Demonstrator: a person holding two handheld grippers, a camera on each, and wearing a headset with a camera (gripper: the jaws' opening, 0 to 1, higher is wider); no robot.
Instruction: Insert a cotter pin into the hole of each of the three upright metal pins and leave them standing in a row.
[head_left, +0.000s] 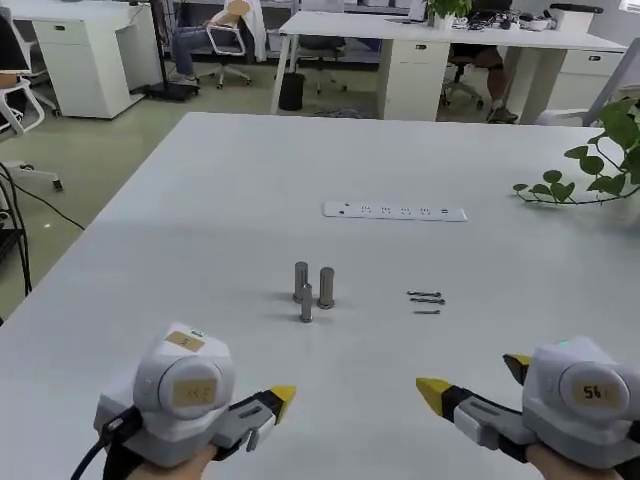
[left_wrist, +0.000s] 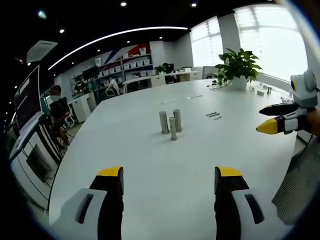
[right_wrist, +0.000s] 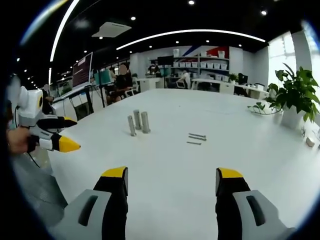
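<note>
Three short grey metal pins (head_left: 312, 286) stand upright in a tight cluster at the middle of the white table (head_left: 200, 230); they also stand ahead of the jaws as metal pins (left_wrist: 171, 124) and metal pins (right_wrist: 138, 121). Three small cotter pins (head_left: 426, 302) lie flat to their right, seen too as cotter pins (left_wrist: 213, 115) and cotter pins (right_wrist: 196, 138). My left gripper (head_left: 272, 404) (left_wrist: 170, 175) hovers open near the table's front edge, nothing between its yellow-tipped jaws. My right gripper (head_left: 475, 380) (right_wrist: 171, 175) is open as well, short of the cotter pins.
A white power strip (head_left: 394, 211) lies beyond the pins. A potted plant (head_left: 600, 160) reaches over the table's far right edge. Desks, office chairs and a seated person are beyond the table's far edge.
</note>
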